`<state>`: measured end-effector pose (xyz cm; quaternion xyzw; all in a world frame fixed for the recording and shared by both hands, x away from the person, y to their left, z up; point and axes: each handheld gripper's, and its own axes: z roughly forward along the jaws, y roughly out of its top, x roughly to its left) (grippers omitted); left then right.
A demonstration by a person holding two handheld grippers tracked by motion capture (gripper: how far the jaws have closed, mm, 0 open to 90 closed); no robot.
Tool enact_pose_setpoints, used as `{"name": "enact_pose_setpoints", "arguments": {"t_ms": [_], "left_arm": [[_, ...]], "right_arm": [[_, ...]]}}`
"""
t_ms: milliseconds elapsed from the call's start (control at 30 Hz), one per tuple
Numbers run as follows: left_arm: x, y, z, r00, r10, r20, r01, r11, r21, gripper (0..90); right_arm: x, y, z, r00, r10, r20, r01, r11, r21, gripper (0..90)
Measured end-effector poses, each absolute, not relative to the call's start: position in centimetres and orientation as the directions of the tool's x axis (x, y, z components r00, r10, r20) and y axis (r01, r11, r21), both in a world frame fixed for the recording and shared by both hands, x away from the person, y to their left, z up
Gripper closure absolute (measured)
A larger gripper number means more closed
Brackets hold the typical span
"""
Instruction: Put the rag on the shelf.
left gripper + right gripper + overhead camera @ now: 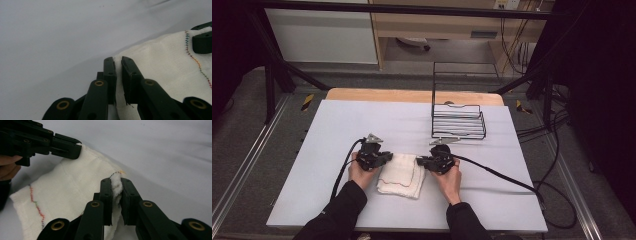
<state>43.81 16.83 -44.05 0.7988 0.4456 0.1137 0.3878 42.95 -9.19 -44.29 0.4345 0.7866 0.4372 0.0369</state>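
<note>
The white cloth [401, 175] lay folded on the grey tabletop [337, 125], near the person's edge and directly between the two hands, so neither hand was nearer than the other; each was already on it. Its long axis ran from the far side toward the person, a little slanted, and a thin line of coloured stitching [412, 176] followed its right and near border. The left gripper [384, 158] held the far left corner of the cloth: in the left gripper view the jaws stood almost together with the white edge [119, 75] pinched between them. The right gripper [422, 161] held the far right corner, and in the right gripper view a small bunch of fabric [115, 185] was squeezed between its closed jaws. The two grippers pointed inward, toward each other, across the short side of the cloth, low over the tabletop, and the forearms came in from the near edge in dark sleeves. I judged that the coming move depended on this: both far corners were held, the rest of the cloth extended toward the person, so a lift or a fold would carry the far edge over the near one. A black wire rack [458, 121] stood well apart, farther back on the right.
</note>
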Motion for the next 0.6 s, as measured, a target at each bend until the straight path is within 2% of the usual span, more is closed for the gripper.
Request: {"name": "enact_pose_setpoints", "arguments": {"t_ms": [600], "left_arm": [[41.5,17.6,-40.9,0.607,0.779,-0.160,0.542,-0.258,0.800,81.8]], "right_arm": [[41.1,-10.2,-41.6,-0.681,0.671,0.295,0.555,0.209,0.805,81.0]]}}
